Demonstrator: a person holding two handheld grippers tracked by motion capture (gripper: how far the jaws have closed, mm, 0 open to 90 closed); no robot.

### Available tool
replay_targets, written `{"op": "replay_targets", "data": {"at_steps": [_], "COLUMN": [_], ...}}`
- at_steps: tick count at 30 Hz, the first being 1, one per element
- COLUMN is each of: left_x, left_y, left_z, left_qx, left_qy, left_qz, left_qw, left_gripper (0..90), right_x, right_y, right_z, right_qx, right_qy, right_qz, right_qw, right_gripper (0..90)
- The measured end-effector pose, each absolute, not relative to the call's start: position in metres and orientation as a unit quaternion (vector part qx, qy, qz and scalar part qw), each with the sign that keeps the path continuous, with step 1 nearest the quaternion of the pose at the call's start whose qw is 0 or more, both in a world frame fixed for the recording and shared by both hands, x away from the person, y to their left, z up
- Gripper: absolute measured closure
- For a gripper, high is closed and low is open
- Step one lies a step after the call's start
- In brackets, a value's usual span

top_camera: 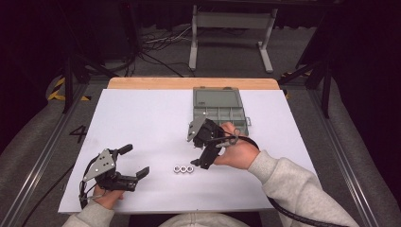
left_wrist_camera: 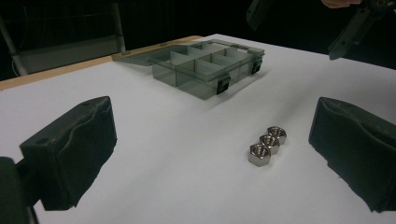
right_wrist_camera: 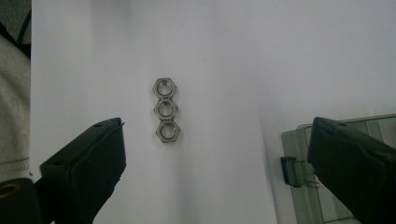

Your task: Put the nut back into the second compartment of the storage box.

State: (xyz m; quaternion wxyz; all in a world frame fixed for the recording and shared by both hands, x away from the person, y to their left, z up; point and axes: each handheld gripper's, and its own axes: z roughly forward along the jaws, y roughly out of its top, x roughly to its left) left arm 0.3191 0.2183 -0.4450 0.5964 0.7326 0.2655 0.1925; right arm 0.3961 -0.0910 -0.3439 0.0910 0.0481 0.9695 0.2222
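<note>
Three nuts [top_camera: 182, 169] lie mid-sheet, bare paper around; both tongs [top_camera: 134, 162] [top_camera: 198, 150] gape empty.

The high view looks forward and down over the whole table [top_camera: 142, 113]. The left gripper view skims low across it; the right gripper view looks straight down. All share three nuts [top_camera: 182, 169] and the box [top_camera: 219, 106].

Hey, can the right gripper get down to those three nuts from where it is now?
Probably yes. The right gripper hangs just above the three nuts with its jaws open, and the white sheet around the row is bare. The compartment box sits off to the side, out of the way.
</note>
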Motion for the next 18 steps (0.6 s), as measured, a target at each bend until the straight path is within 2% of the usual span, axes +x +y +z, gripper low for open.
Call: {"op": "replay_targets", "data": {"at_steps": [14, 16, 18], "left_x": [0.319, 0.319, 0.319], "left_y": [0.218, 0.218, 0.218], "left_z": [-0.445, -0.445, -0.445], "left_qx": [0.733, 0.733, 0.734], "left_qy": [0.267, 0.267, 0.266], "left_qz": [0.192, 0.192, 0.192], "left_qw": [0.595, 0.595, 0.595], "left_gripper": [1.7, 1.7, 1.7], "right_x": [0.392, 0.393, 0.394], "right_y": [-0.063, -0.061, -0.059], "right_z": [-0.386, -0.390, -0.400], "right_qx": [0.026, 0.026, 0.026], "right_qy": [0.984, 0.985, 0.988], "right_qz": [0.170, 0.164, 0.151], "right_qw": [0.045, 0.039, 0.028], "right_gripper": [18.2, 21.4, 28.8]}}
